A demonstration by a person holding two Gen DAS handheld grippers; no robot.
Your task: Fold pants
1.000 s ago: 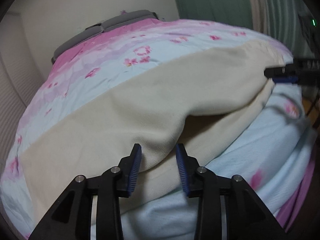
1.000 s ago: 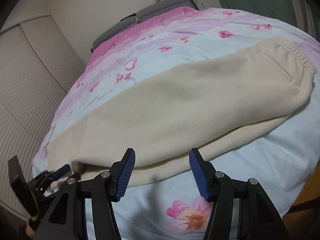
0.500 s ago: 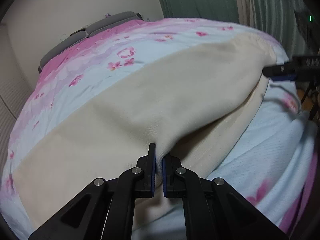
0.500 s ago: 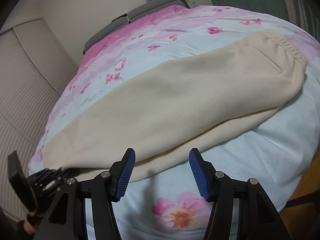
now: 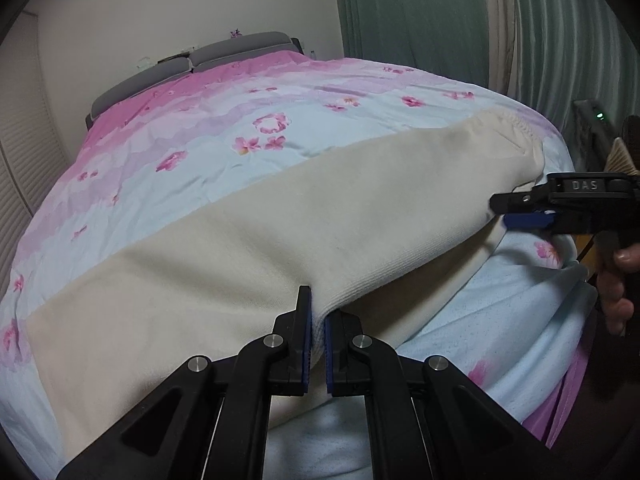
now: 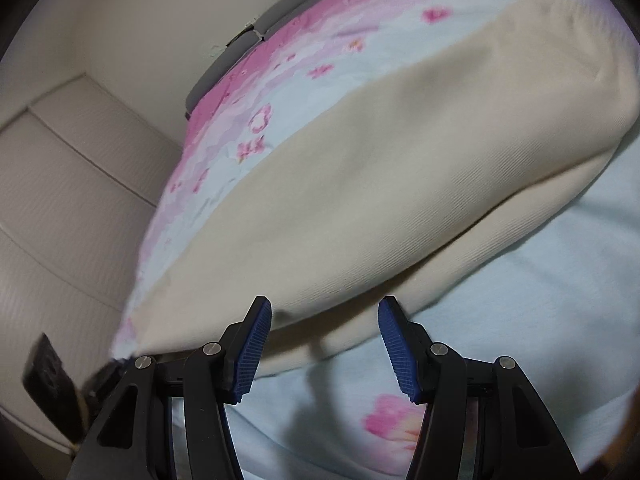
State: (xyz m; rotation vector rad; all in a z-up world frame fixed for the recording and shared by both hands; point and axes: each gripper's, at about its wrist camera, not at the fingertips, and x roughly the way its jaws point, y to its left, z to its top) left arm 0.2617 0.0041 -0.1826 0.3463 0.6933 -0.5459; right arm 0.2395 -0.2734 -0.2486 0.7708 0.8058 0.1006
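Cream pants (image 5: 320,216) lie lengthwise across the flowered bedspread (image 5: 240,120), with the elastic waistband (image 5: 516,128) at the right end. My left gripper (image 5: 316,320) is shut on the near folded edge of a leg and holds it slightly raised. In the left wrist view my right gripper (image 5: 506,212) sits at the pants' right end, near the waistband, with a hand (image 5: 616,280) behind it. In the right wrist view the right gripper (image 6: 325,320) stands open, and the pants (image 6: 380,168) show their near edge just in front of the pads without touching them.
The bed has a grey headboard (image 5: 224,52) at the far end. Green curtains (image 5: 420,20) hang at the right, beside a device with a green light (image 5: 599,115). Cream panelled doors (image 6: 60,200) stand to the left of the bed.
My left gripper's jaws went from open to shut on the pants' near edge and lifted it a little. My right gripper rolled and dropped closer to the pants' edge, jaws unchanged.
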